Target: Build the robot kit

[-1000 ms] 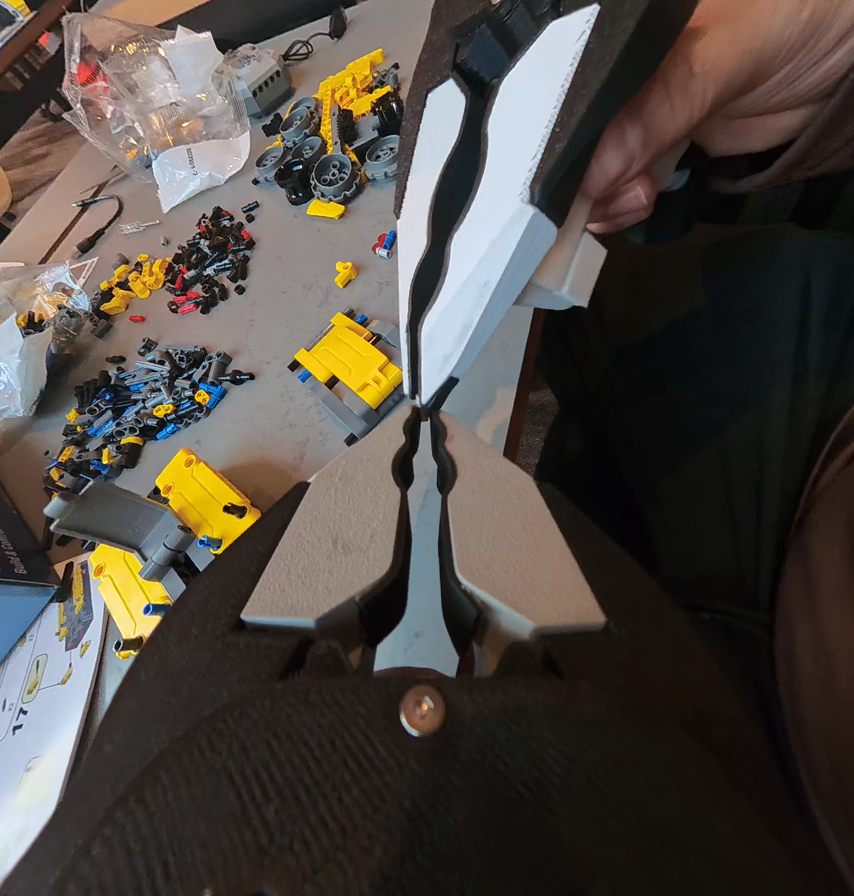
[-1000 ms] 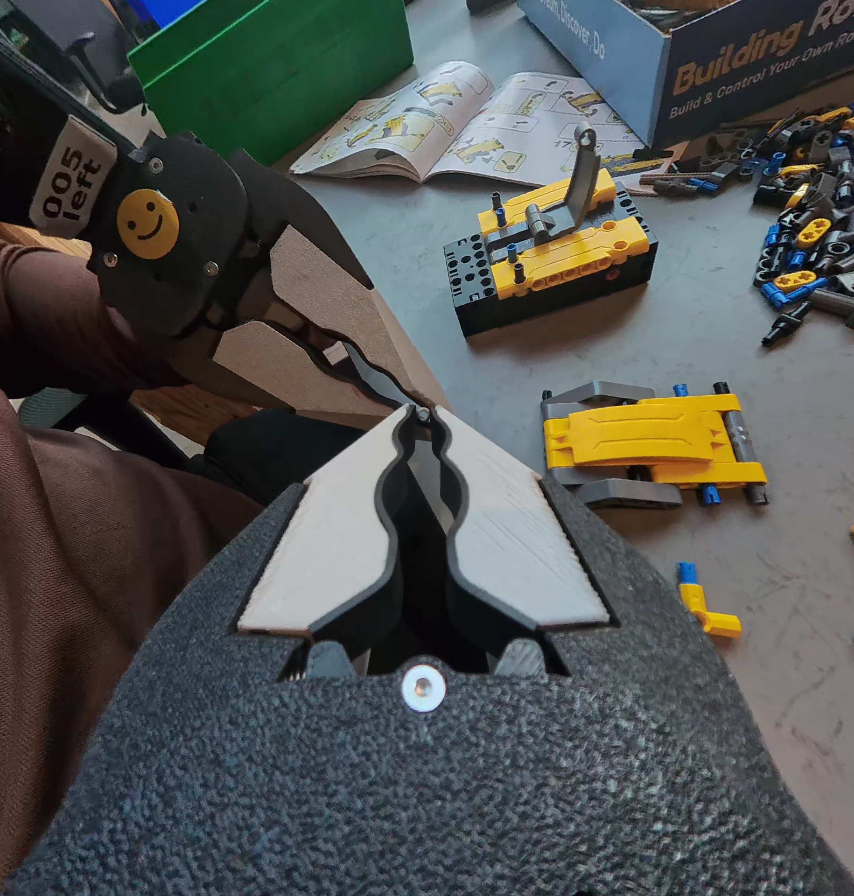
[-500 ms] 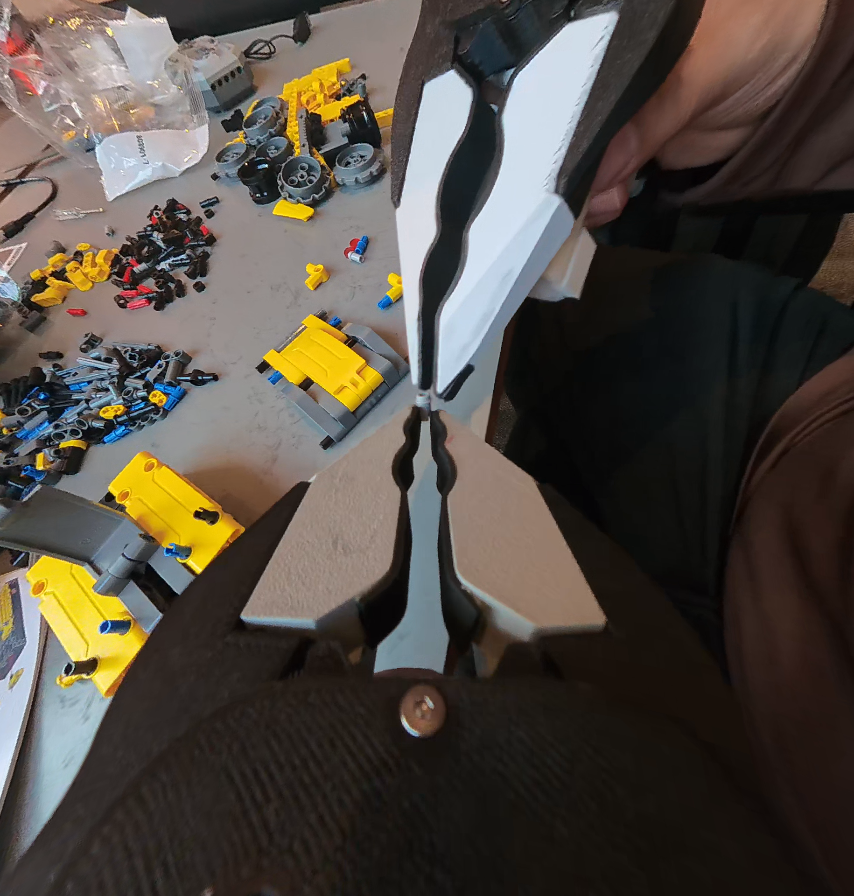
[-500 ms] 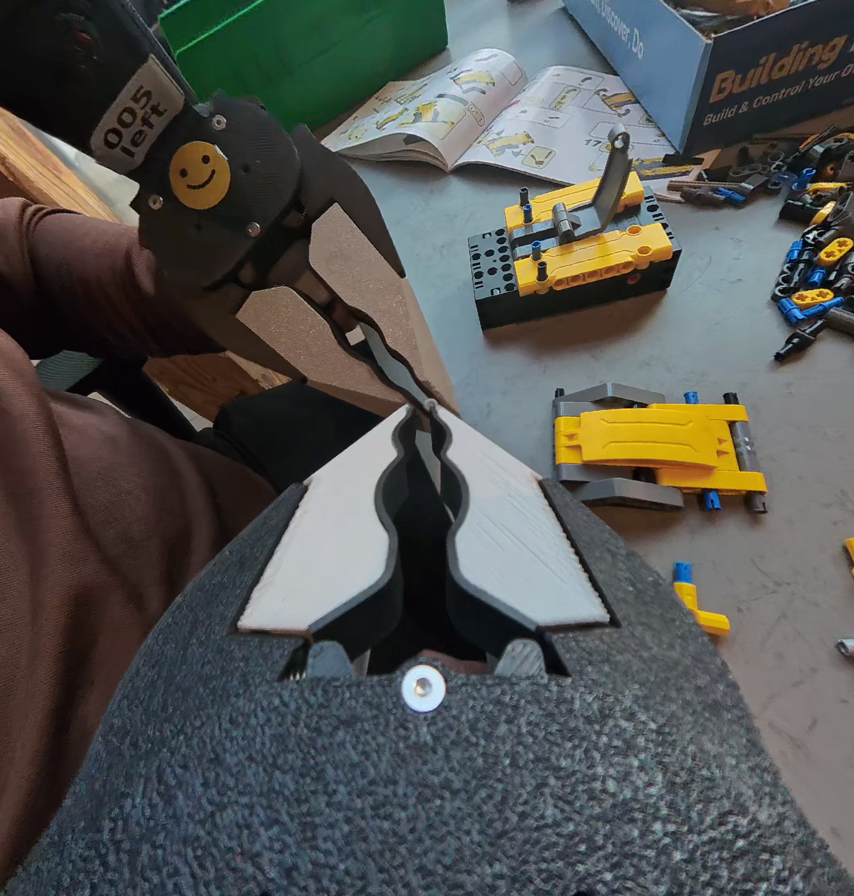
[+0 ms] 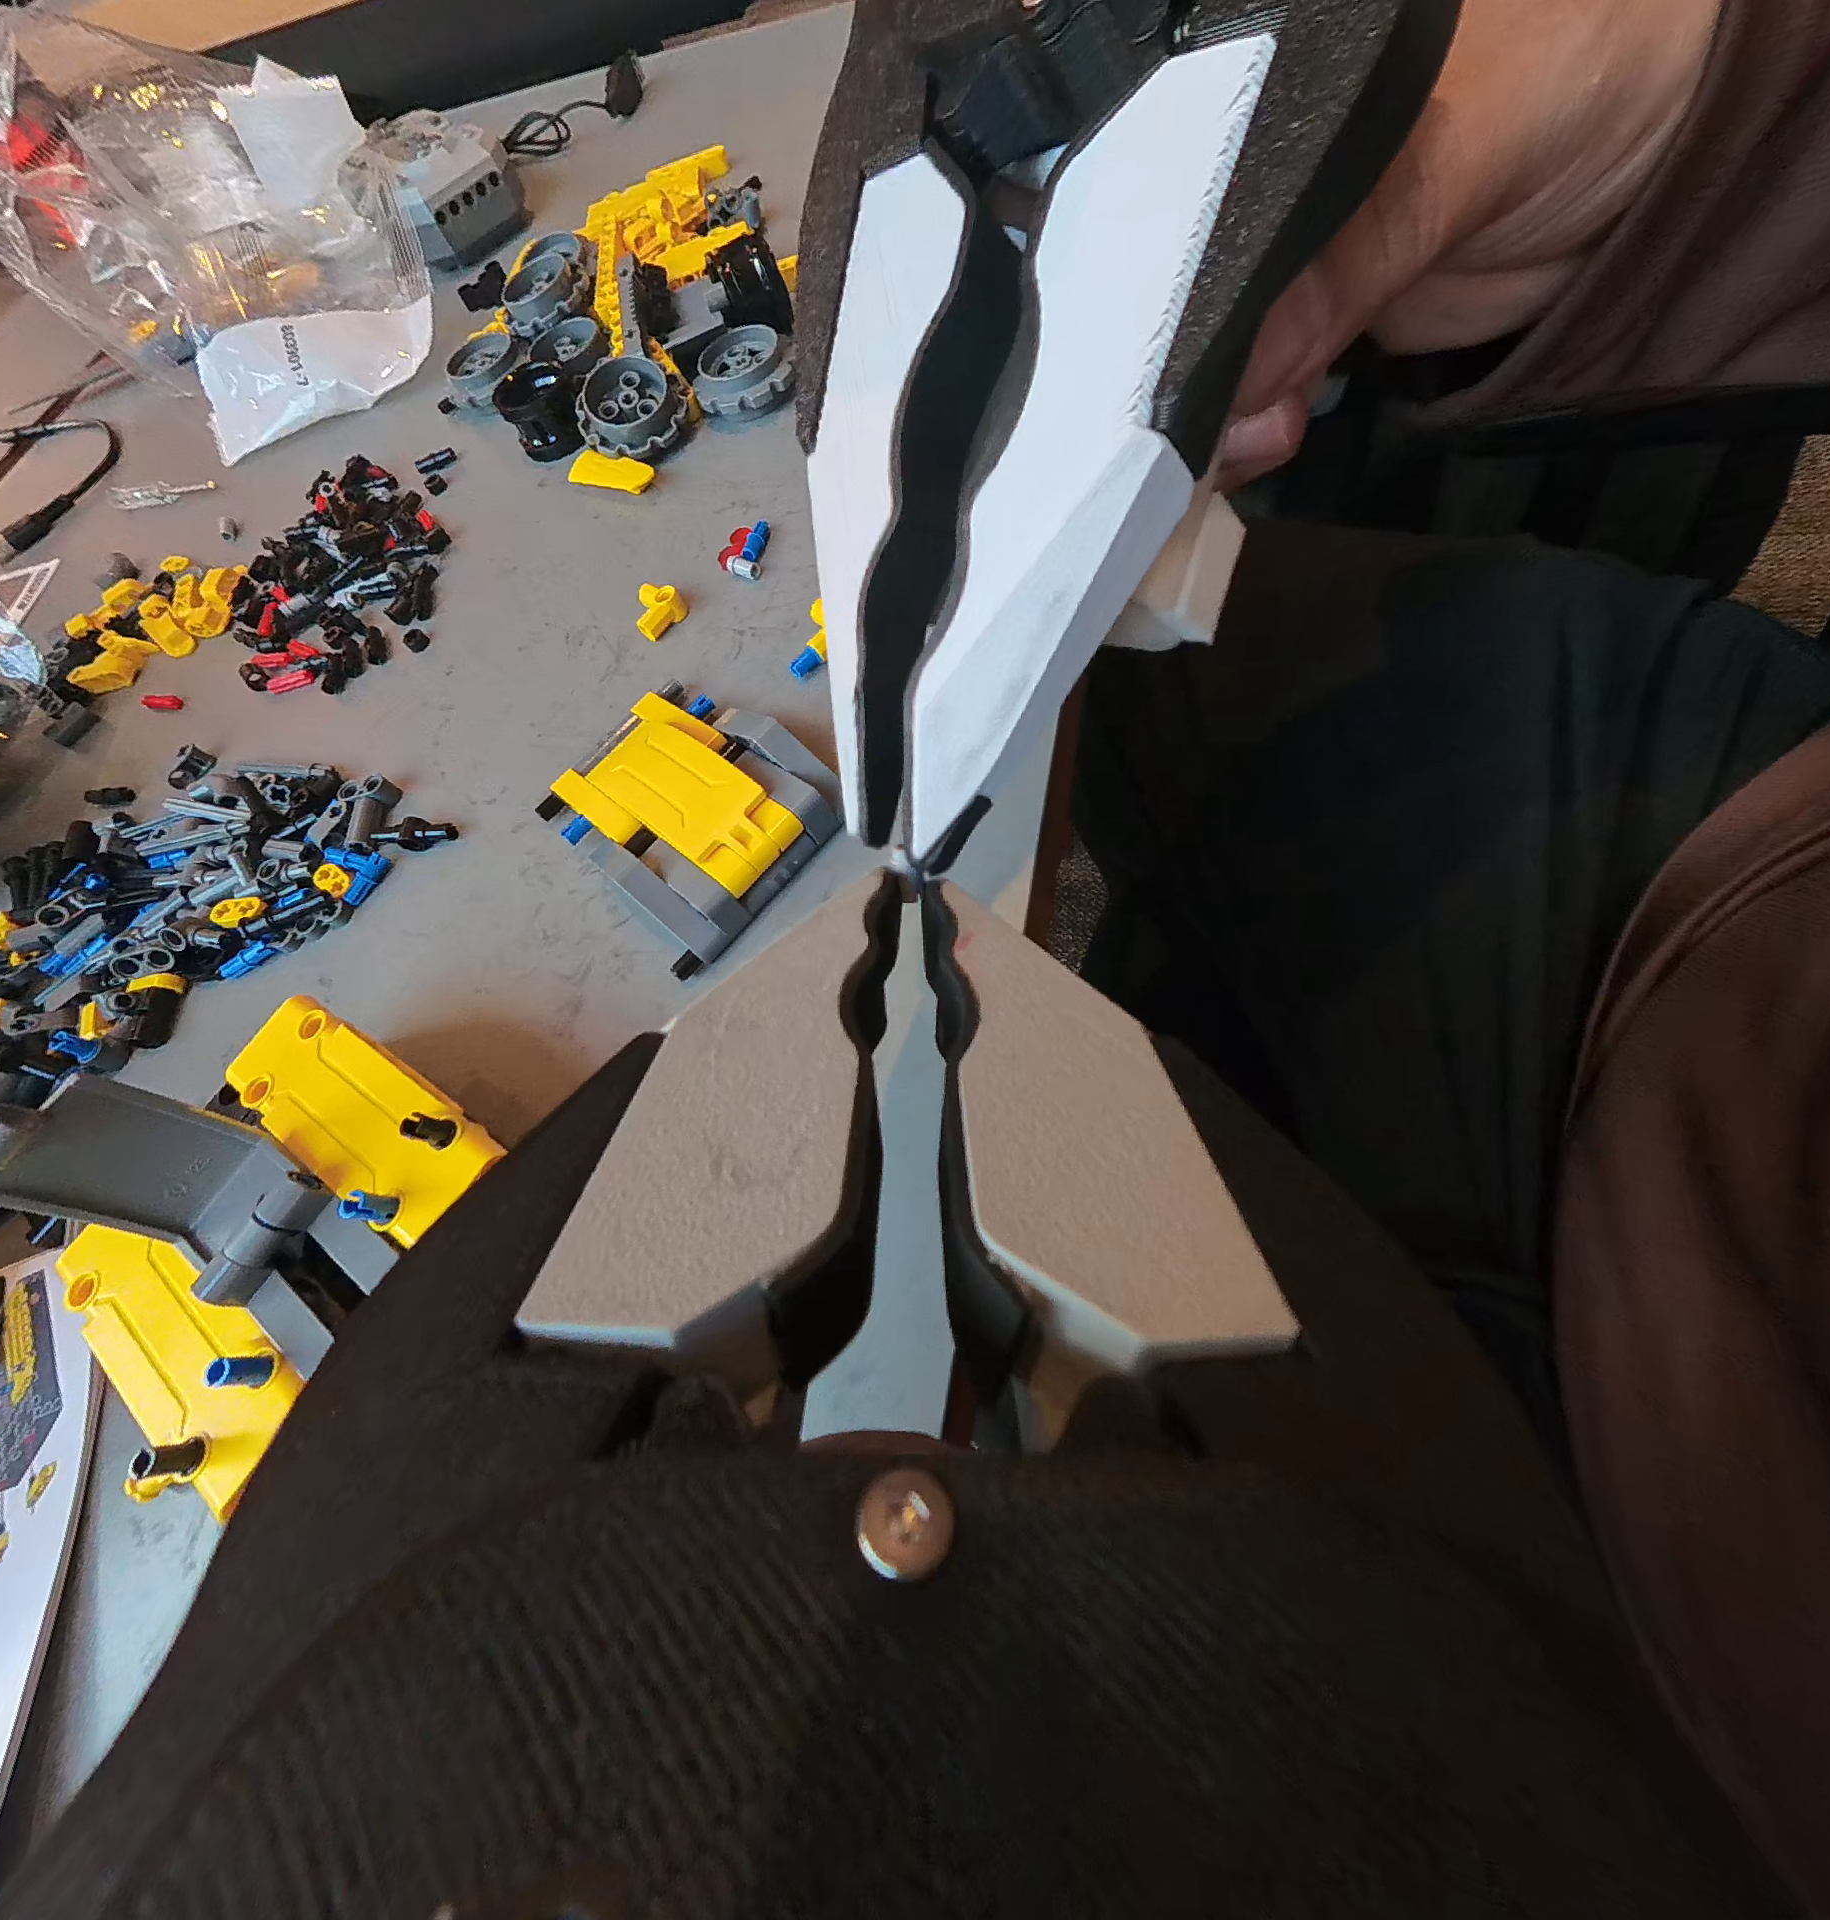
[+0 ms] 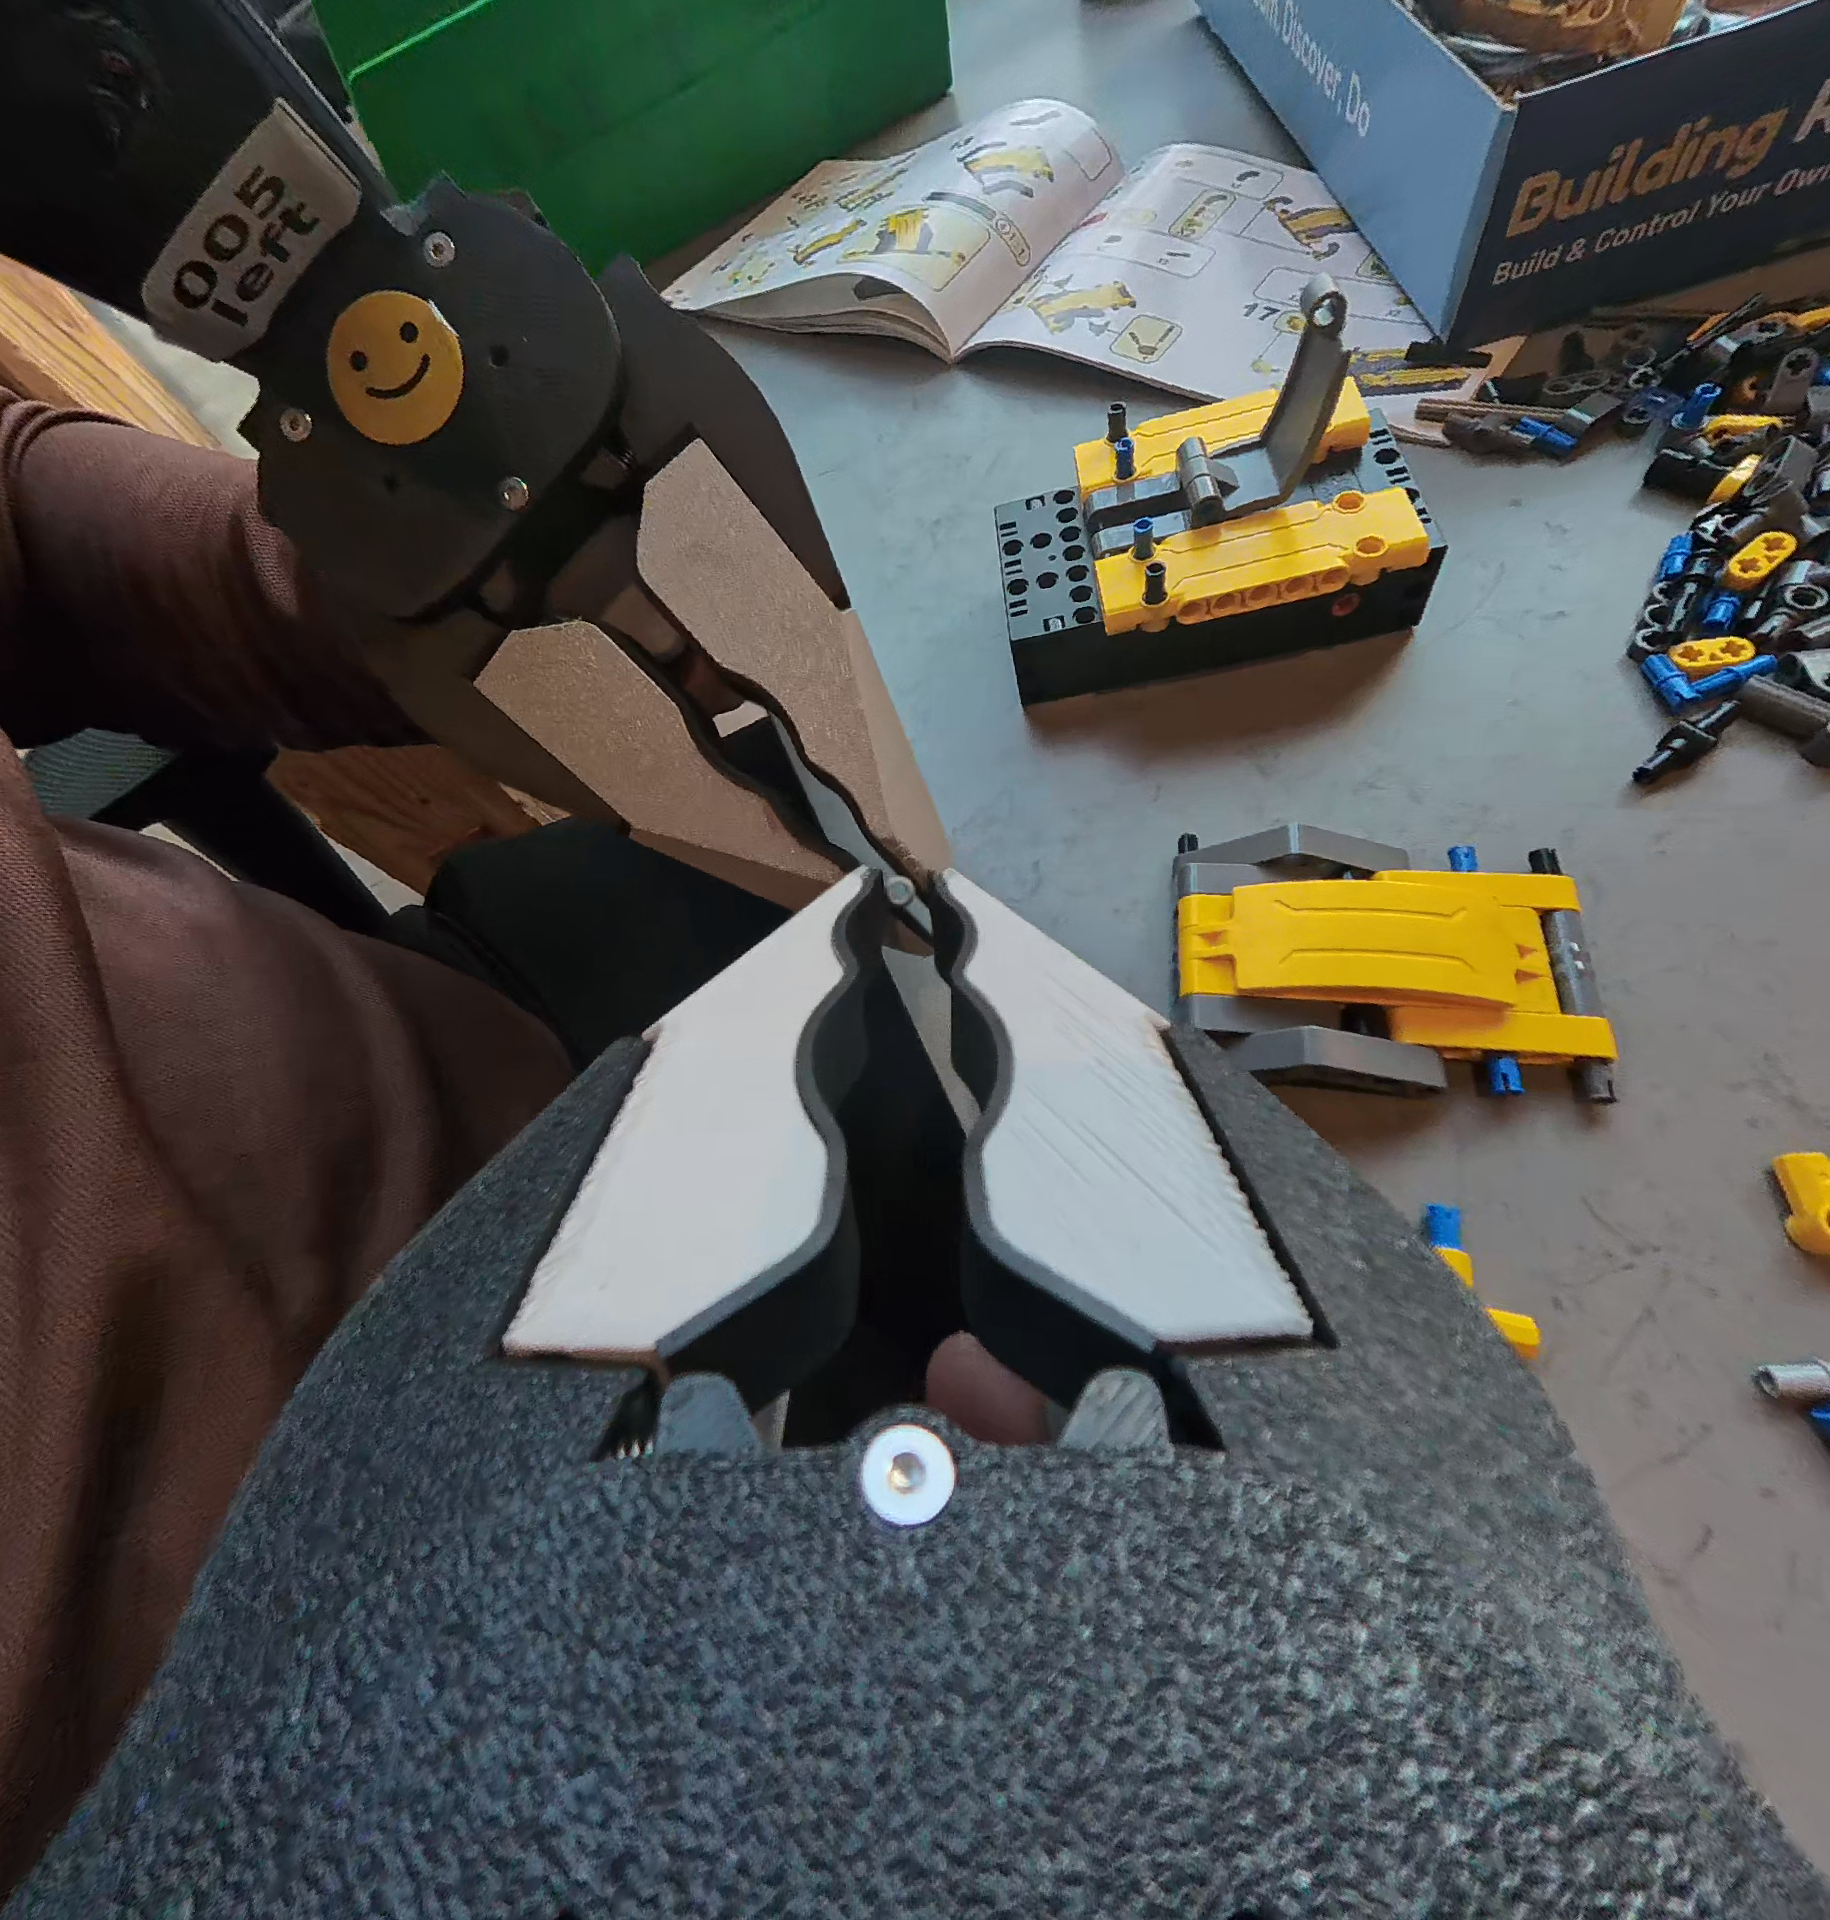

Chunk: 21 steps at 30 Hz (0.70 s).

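Observation:
My left gripper (image 5: 906,888) and my right gripper (image 6: 903,883) meet tip to tip just off the near edge of the grey table (image 5: 537,935), above a person's lap. A small grey pin (image 6: 898,888) sits where the tips meet, and both pairs of fingers are closed in on it. It also shows in the left wrist view as a pale speck (image 5: 898,860). The right gripper (image 5: 895,836) comes down from above in the left wrist view, held by a hand (image 5: 1285,343). The left gripper (image 6: 880,868) comes in from the upper left in the right wrist view.
A yellow and grey assembly (image 6: 1378,966) lies closest to the tips. Beyond it stands a black block with yellow beams and a grey lever (image 6: 1223,551). Piles of small parts (image 5: 194,883), a wheeled build (image 5: 630,322), a plastic bag (image 5: 194,208), a booklet (image 6: 1046,239), a blue box (image 6: 1617,156) and a green bin (image 6: 630,94) crowd the table. From either gripper's tips it is about 30 centimetres to the wheeled build (image 5: 630,322).
Both grippers have stayed tip to tip on the pin. The pair has shifted and tilted a little together; the left gripper now sits higher in the right wrist view.

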Each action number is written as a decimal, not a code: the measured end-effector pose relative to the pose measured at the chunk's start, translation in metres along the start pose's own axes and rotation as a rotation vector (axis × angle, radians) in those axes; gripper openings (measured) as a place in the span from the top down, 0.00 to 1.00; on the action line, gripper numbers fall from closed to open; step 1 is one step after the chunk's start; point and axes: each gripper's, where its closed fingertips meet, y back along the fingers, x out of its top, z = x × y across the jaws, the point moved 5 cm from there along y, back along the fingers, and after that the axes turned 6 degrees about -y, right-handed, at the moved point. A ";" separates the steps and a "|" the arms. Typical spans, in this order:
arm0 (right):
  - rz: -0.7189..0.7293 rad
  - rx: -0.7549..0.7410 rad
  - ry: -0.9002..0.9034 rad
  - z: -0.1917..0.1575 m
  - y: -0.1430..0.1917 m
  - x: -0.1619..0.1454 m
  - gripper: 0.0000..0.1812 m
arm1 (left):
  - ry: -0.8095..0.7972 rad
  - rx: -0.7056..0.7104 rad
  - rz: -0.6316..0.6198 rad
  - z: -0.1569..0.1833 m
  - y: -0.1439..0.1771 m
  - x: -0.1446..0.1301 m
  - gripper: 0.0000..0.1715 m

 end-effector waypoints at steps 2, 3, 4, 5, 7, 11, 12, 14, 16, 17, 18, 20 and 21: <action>-0.007 0.004 0.007 -0.001 -0.001 -0.001 0.98 | -0.009 0.005 -0.009 0.001 -0.001 0.000 1.00; -0.010 -0.001 0.013 -0.001 -0.002 -0.001 0.98 | -0.014 0.009 -0.013 0.001 -0.001 -0.001 1.00; -0.013 -0.006 0.017 -0.001 -0.002 -0.001 0.98 | -0.015 0.009 -0.015 0.001 -0.001 -0.002 1.00; -0.013 -0.009 0.020 -0.001 -0.003 -0.001 0.98 | -0.011 0.007 -0.015 0.001 -0.001 -0.002 1.00; -0.010 -0.011 0.022 -0.001 -0.002 0.000 0.98 | -0.001 0.006 -0.009 0.000 -0.001 -0.001 1.00; -0.003 -0.020 0.027 -0.001 -0.002 0.001 0.98 | 0.000 0.021 -0.001 -0.001 0.000 -0.001 1.00; -0.002 -0.024 0.028 -0.001 -0.002 0.002 0.98 | 0.002 0.025 0.001 -0.001 0.000 0.000 1.00; 0.000 -0.030 0.028 -0.001 -0.001 0.002 0.98 | 0.012 0.030 0.003 -0.002 0.000 0.000 1.00; 0.004 -0.034 0.027 -0.001 -0.001 0.002 0.98 | 0.021 0.035 0.008 -0.003 0.000 0.000 0.99; 0.004 -0.035 0.027 -0.001 0.000 0.002 0.98 | 0.023 0.035 0.012 -0.003 0.000 0.000 0.99; 0.005 -0.034 0.025 -0.001 0.000 0.002 0.98 | 0.027 0.034 0.017 -0.003 0.000 0.000 0.99; 0.008 -0.034 0.021 0.000 0.000 0.002 0.98 | 0.036 0.034 0.023 -0.004 0.000 0.000 0.99; 0.013 -0.036 0.019 0.001 0.001 0.003 0.98 | 0.040 0.038 0.023 -0.004 0.000 0.000 0.98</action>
